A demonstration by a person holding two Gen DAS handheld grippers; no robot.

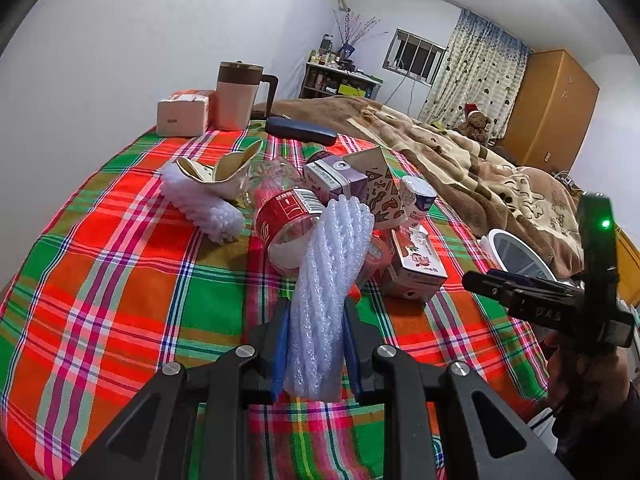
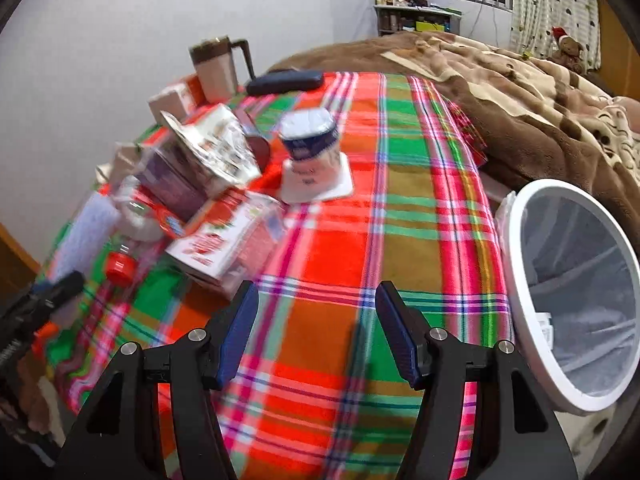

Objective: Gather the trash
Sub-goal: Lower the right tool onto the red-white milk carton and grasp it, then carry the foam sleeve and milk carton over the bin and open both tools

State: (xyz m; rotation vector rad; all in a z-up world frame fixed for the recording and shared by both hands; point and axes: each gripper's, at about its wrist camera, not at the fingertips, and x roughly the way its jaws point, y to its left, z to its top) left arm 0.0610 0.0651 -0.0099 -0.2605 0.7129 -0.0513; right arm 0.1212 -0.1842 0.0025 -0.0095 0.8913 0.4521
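Observation:
My left gripper is shut on a roll of white bubble wrap, held above the plaid cloth. Beyond it lies a trash pile: a crushed clear bottle with a red label, a purple carton, a patterned paper carton, a yogurt cup, a red-and-white carton, a white foam net. My right gripper is open and empty over the cloth. The white-rimmed bin stands to its right. The yogurt cup stands upside down ahead.
A pink mug, a tissue box and a dark case sit at the table's far edge. A brown blanket covers the bed beyond. The right gripper shows in the left wrist view, near the bin.

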